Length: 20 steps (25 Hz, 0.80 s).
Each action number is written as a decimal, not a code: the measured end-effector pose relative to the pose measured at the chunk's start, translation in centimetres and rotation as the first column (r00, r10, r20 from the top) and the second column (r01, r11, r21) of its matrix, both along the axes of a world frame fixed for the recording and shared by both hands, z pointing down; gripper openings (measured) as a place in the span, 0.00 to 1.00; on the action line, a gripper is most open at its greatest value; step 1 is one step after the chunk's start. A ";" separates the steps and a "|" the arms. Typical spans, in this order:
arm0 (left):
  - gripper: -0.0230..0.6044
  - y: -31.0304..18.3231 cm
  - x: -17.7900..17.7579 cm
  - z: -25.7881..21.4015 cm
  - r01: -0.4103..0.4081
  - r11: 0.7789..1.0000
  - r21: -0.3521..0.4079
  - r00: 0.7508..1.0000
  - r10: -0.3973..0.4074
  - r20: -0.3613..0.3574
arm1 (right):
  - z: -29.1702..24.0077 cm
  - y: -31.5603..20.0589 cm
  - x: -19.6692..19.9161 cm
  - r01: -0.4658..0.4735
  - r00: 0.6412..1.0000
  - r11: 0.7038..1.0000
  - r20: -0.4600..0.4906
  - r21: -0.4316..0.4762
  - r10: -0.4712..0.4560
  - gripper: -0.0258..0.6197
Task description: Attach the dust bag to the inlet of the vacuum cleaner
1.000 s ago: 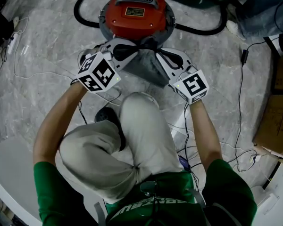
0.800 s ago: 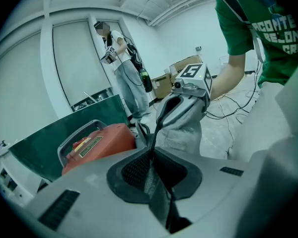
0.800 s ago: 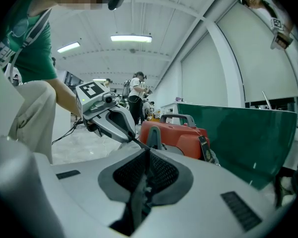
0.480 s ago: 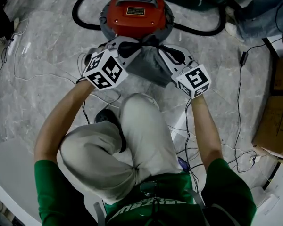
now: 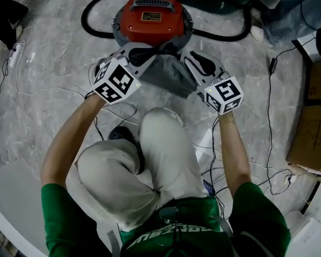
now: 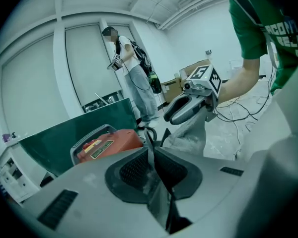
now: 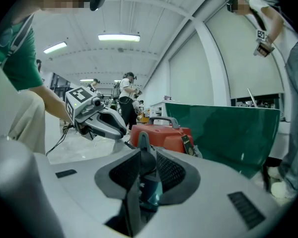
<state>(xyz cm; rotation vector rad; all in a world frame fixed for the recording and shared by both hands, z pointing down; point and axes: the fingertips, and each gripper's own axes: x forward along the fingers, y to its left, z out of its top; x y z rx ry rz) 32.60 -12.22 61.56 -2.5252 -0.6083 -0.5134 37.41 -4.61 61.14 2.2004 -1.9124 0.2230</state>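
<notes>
The red vacuum cleaner [image 5: 152, 15] stands on the floor ahead of my knees. The grey dust bag [image 5: 168, 74] hangs between the two grippers, its neck against the vacuum's near side. My left gripper [image 5: 147, 50] is shut on the bag's upper left edge, and a thin strip of cloth [image 6: 150, 150] shows pinched between its pads. My right gripper [image 5: 186, 57] sits at the bag's right edge. Its jaws have just been opening and now stand apart, with only a dark fold [image 7: 140, 145] loose in the gap. Each gripper view also shows the vacuum [image 7: 161, 133] beyond the jaws.
A black hose [image 5: 93, 23] loops around the vacuum. Thin cables [image 5: 48, 84] trail over the marble floor. Cardboard boxes [image 5: 313, 138] lie at the right, and another person's legs [image 5: 289, 15] stand at the upper right. A green panel [image 7: 228, 128] rises behind the vacuum.
My right gripper has drawn back to the right, off the bag, and its jaws have spread. The left gripper keeps its hold in about the same place.
</notes>
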 end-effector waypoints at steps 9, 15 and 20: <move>0.05 -1.0 -0.6 -6.3 -0.009 0.987 -0.159 0.997 -0.004 -0.082 | -6.9 0.3 0.5 -0.132 0.991 0.991 -0.031 0.037 0.133 0.06; 0.04 -2.5 -1.9 -13.7 0.013 0.962 -0.272 0.997 -0.033 -0.070 | -14.3 -1.5 -1.0 -0.170 0.984 0.985 0.043 -0.026 0.171 0.05; 0.04 -5.5 -4.2 -24.8 0.086 0.929 -0.360 0.990 -0.119 -0.071 | -24.1 -3.7 -4.1 -0.156 0.984 0.984 0.075 -0.086 0.162 0.05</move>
